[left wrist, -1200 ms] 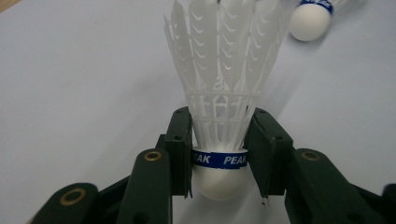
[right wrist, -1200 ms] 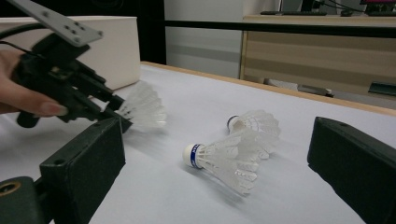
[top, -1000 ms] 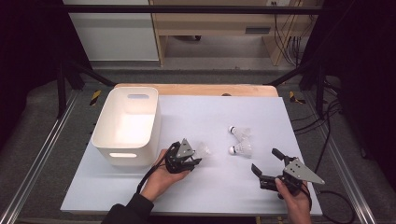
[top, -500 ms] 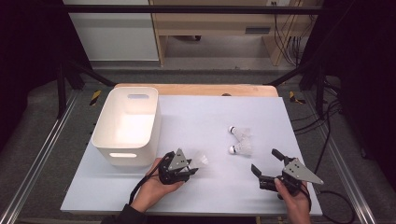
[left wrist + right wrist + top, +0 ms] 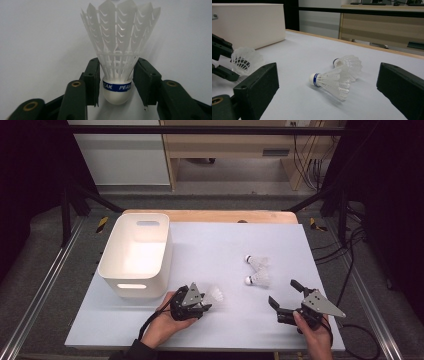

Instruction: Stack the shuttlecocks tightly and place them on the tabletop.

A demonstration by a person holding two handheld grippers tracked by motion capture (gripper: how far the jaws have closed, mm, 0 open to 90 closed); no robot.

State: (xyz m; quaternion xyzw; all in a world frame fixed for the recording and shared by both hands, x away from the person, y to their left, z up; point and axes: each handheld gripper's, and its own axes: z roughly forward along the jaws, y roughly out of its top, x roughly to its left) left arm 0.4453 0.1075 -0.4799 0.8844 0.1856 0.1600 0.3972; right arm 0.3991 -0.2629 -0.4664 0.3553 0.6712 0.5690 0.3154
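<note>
Your left gripper [image 5: 206, 306] has slid toward you and a bit left along the desk [image 5: 210, 245] over the last second, dragging one shuttlecock [image 5: 119, 62] with it away from the other two. Its jaws have just been opening, and in the left gripper view the shuttlecock sits between them with a sliver of gap at each pad [image 5: 93, 75], so it reads as let go rather than clamped. My guess is you're either re-gripping or setting it down short of the bin, because it's lying on the desk just right of the white storage bin [image 5: 112, 270], not in it.

Your right gripper [image 5: 286, 296] hasn't budged: jaws spread wide, nothing in them, aimed at the pair [image 5: 329, 81] lying side by side ahead of it.

Count:
- shuttlecocks: three, all white plastic with blue-banded corks; one at your left gripper, two near the right one
- bins: one, and it looks empty from the high view
- grippers: two

So nothing's binned yet, all three to go.
</note>
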